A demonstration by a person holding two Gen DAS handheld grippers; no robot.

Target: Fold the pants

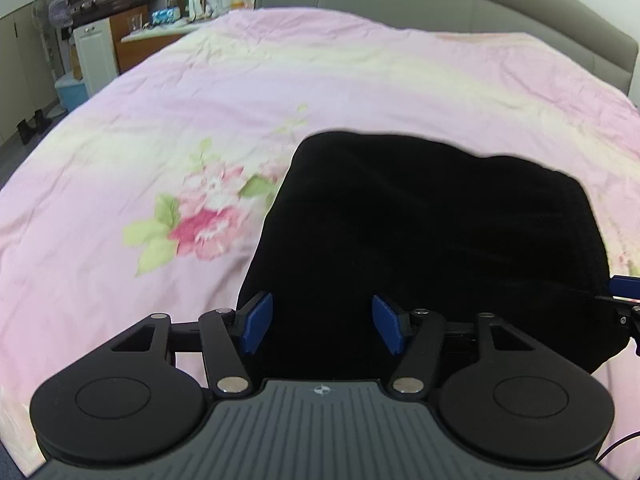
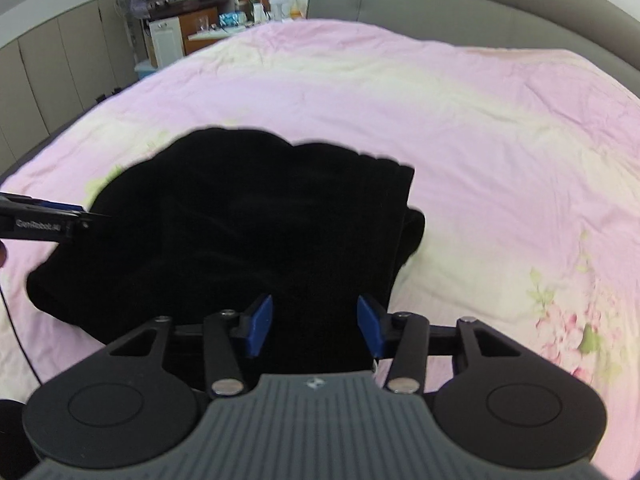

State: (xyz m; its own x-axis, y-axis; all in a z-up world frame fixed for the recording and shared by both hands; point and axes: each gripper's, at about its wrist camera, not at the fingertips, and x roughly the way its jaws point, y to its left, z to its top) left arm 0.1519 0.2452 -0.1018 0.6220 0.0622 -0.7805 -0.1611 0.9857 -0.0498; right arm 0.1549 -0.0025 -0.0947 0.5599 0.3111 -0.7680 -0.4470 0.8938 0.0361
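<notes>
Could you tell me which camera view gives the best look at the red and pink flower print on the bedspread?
The left wrist view: the red and pink flower print lies large and unobstructed on the pink bedspread, left of the folded black pants. The right wrist view shows only a paler flower print near its right edge.

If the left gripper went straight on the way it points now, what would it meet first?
Most likely the black pants, which fill the view ahead of the left gripper between its open pads, lying on the pink bedspread. How far off is unclear.
</notes>
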